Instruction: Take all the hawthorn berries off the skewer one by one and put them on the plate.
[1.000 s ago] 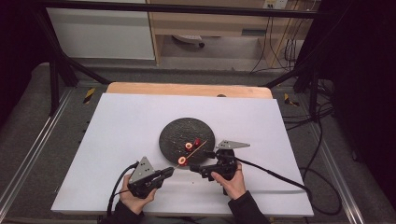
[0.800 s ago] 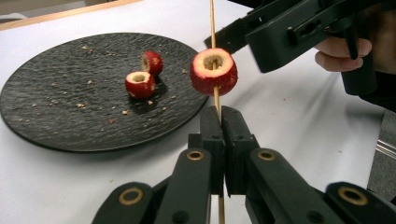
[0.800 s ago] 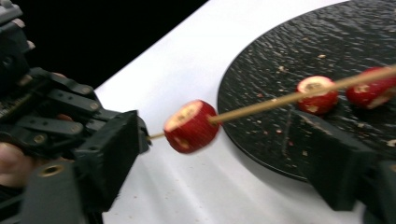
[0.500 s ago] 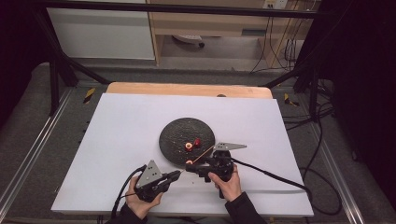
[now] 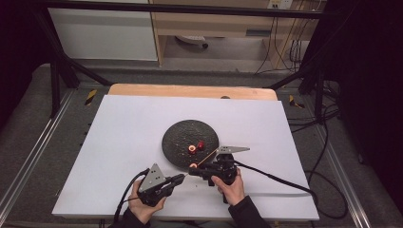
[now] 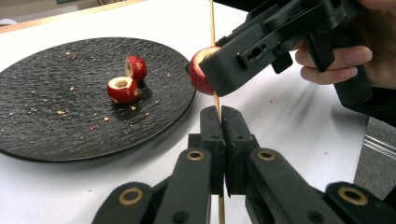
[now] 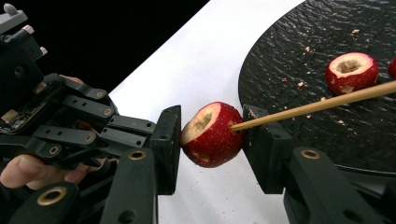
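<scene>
- Left tool [image 6: 223, 122] is clamping the wooden skewer [image 6: 215, 100]; its jaws are sitting closed flat on the stick with no gap showing.
- Right tool [image 7: 212, 133] is gripping a cored red fruit piece [image 7: 211, 134], one jaw on each side and both touching the skin.
- The skewer is running through that fruit piece. In the right gripper view the stick [image 7: 317, 105] is coming out of the fruit's side and heading up and to the right over the plate.
- Skewer long axis in the high view: diagonal, from the left tool [image 5: 179, 178] near the front edge of the worktop up and right past the right tool [image 5: 194, 170]; the far end [image 5: 209, 156] is pointing toward the back right.
- The fruit's cored opening is facing the left tool in the right gripper view, tilted slightly upward.
- The held fruit piece [image 5: 194, 166] is hanging just at the near rim of the black plate [image 5: 178, 137], above the white worktop [image 5: 119, 142].
- Two more cored fruit pieces [image 6: 122, 89] [image 6: 136, 68] are lying on the plate, just beside each other, with crumbs scattered around them.
- Both tools are sitting close together, the left one just below and left of the right one in the high view.
- A hand [image 5: 231, 187] is gripping the right tool's handle.
</scene>
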The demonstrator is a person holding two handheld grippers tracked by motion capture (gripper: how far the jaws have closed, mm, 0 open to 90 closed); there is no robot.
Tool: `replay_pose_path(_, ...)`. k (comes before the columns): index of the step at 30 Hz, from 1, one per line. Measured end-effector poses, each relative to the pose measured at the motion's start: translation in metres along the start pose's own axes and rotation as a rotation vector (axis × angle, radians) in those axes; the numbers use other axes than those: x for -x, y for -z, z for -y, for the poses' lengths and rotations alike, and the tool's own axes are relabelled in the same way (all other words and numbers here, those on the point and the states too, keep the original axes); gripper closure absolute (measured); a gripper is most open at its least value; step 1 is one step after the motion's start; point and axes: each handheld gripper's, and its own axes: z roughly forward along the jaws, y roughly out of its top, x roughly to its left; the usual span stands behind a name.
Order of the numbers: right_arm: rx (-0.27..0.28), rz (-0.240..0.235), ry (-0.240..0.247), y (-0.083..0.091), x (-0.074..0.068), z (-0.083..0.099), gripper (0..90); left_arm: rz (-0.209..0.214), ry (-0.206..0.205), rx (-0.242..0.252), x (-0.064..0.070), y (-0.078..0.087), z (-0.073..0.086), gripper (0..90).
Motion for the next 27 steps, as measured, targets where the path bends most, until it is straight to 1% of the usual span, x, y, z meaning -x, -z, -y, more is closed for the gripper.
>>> replay_pose_path(7, 0.023, 0.025, 0.004, 0.006, 0.0, -0.004, 59.5, 0.001, -0.002, 0.006, 0.0, 0.001, 0.0, 88.2)
replay_pose_path(11, 0.055, 0.04, -0.017, 0.014, 0.005, -0.006, 59.6, 0.005, -0.006, 0.005, 0.001, 0.002, 0.0, 88.2)
replay_pose_path(17, 0.091, 0.072, -0.025, 0.03, 0.014, -0.011, 59.6, 0.014, -0.01, 0.005, 0.001, 0.002, 0.0, 88.3)
replay_pose_path(21, 0.117, 0.083, -0.037, 0.041, 0.02, -0.014, 59.6, 0.02, -0.02, 0.004, 0.003, 0.002, 0.0, 88.2)
replay_pose_path(27, 0.147, 0.103, -0.048, 0.055, 0.027, -0.016, 59.7, 0.026, -0.024, 0.004, 0.004, 0.001, 0.0, 88.2)
